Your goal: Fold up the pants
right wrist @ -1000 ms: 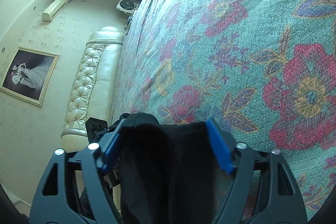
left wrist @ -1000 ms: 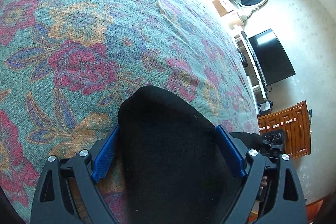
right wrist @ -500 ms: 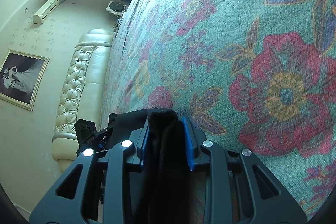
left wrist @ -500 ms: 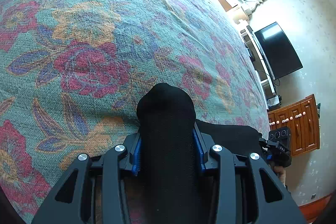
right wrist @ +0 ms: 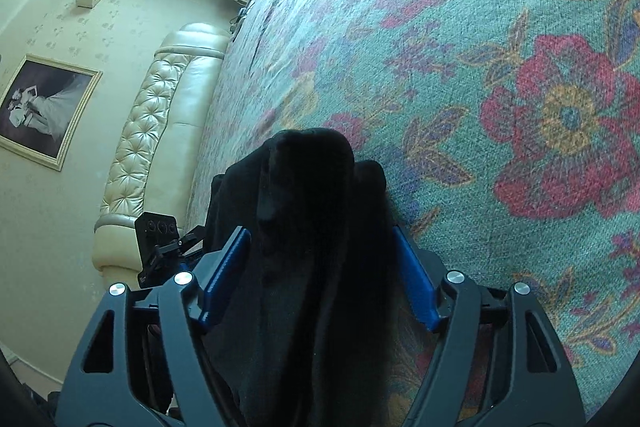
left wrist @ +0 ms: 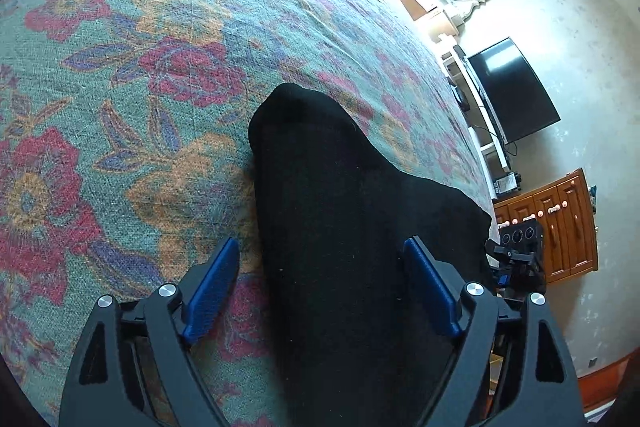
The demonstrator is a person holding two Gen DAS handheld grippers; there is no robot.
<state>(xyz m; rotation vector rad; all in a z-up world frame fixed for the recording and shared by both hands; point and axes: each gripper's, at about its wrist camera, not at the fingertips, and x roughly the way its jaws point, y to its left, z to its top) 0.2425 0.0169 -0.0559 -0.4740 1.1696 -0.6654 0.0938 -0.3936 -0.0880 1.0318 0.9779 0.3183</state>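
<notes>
**Ana:** Left wrist view first. What did you have there?

**Me:** My left gripper (left wrist: 320, 283) stood with its blue pads spread wide, holding nothing. The black pants (left wrist: 340, 227) lay between the pads in a rounded hump on the floral bedspread (left wrist: 160, 75). Half a second earlier those same pads were clamped tight on that hump, so I had just let go.

**Ana:** And the other side?

**Me:** Same story. My right gripper (right wrist: 320, 275) had its pads parted too, with the cloth bunched up between them and resting on the bedspread. It had also been pinching the fabric half a second before. I could see the left gripper past the pants, toward the cream headboard (right wrist: 160, 131).

**Ana:** Did the cloth touch the pads?

**Me:** On the right it looked as if it brushed both pads, though the black fabric made that hard to tell. On the left, the pad away from the television (left wrist: 516, 91) stood clear of the pants, with bedspread showing in the gap.

**Ana:** So what did the release mean?

**Me:** I judged that a fold had been carried over and set down, both hands letting go together. The edge near me looked lumpy rather than flat, so I thought it might want smoothing or another fold before the pants counted as done.
</notes>
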